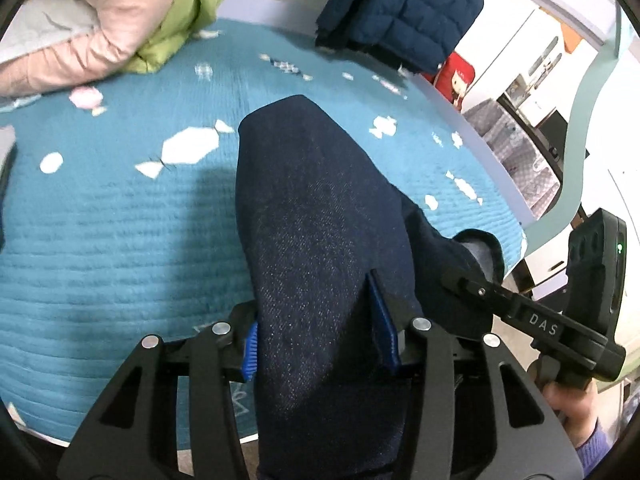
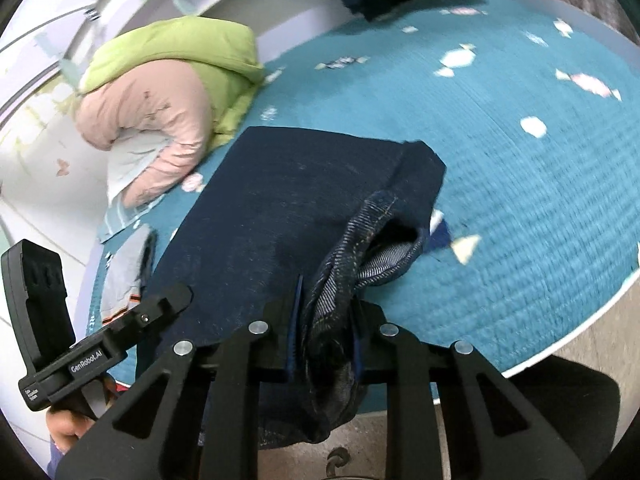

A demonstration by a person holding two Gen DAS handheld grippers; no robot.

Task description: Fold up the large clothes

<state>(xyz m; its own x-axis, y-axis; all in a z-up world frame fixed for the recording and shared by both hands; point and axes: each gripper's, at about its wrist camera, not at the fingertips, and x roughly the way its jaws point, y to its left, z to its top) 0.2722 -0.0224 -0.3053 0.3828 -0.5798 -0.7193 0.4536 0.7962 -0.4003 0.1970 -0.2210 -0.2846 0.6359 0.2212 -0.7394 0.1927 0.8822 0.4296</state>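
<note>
A pair of dark blue jeans (image 2: 288, 200) is spread over the near part of a teal quilted bedspread (image 1: 120, 240), with one end hanging off the spread's near edge. A fold of the denim is pinched between the blue-padded fingers of the left gripper (image 1: 320, 336). A bunched hem end, its lighter inside showing, is clamped by the right gripper (image 2: 326, 332). At the far side of the bedspread from the jeans, a green padded jacket (image 2: 180, 52) is seen lying under a pink one (image 2: 160, 112), and a navy puffer jacket (image 1: 408, 12) is stacked in what appears, through the blur, to be a folded pile.
</note>
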